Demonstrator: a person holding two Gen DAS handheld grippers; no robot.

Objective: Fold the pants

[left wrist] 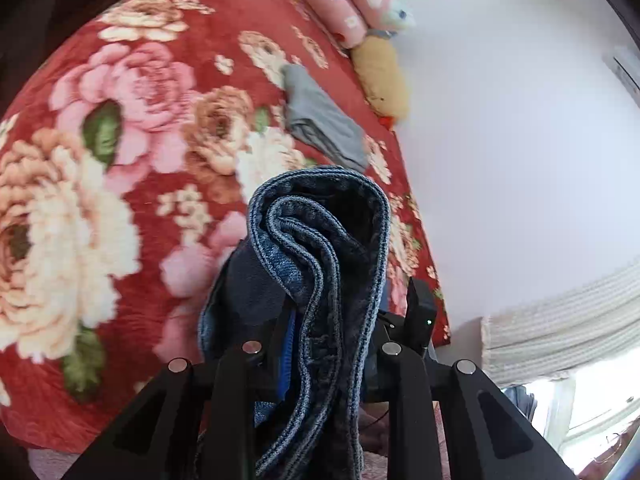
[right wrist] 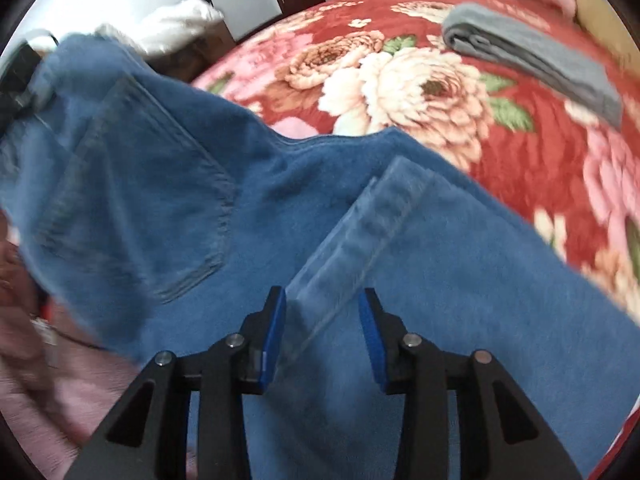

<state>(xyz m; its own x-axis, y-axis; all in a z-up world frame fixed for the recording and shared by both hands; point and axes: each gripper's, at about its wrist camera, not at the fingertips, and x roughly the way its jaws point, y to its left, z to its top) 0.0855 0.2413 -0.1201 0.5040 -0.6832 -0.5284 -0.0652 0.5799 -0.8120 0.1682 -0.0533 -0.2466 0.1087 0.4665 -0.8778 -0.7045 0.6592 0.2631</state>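
Observation:
The blue jeans [right wrist: 280, 208] lie spread over the red floral blanket [right wrist: 460, 120], back pocket up, with a leg hem folded across them. My right gripper [right wrist: 322, 312] is open, its blue pads on either side of that hem strip [right wrist: 360, 236], just above the denim. My left gripper [left wrist: 336, 320] is shut on a bunched fold of the jeans [left wrist: 320, 232], held up over the blanket [left wrist: 120, 160]; the denim hides most of its fingertips.
A folded grey garment [right wrist: 532, 60] lies on the blanket further back; it also shows in the left wrist view [left wrist: 320, 120]. Rolled pink bedding [left wrist: 344, 4] and a yellow pillow [left wrist: 384, 76] sit by the white wall. A white cloth pile [right wrist: 176, 24] lies off the bed.

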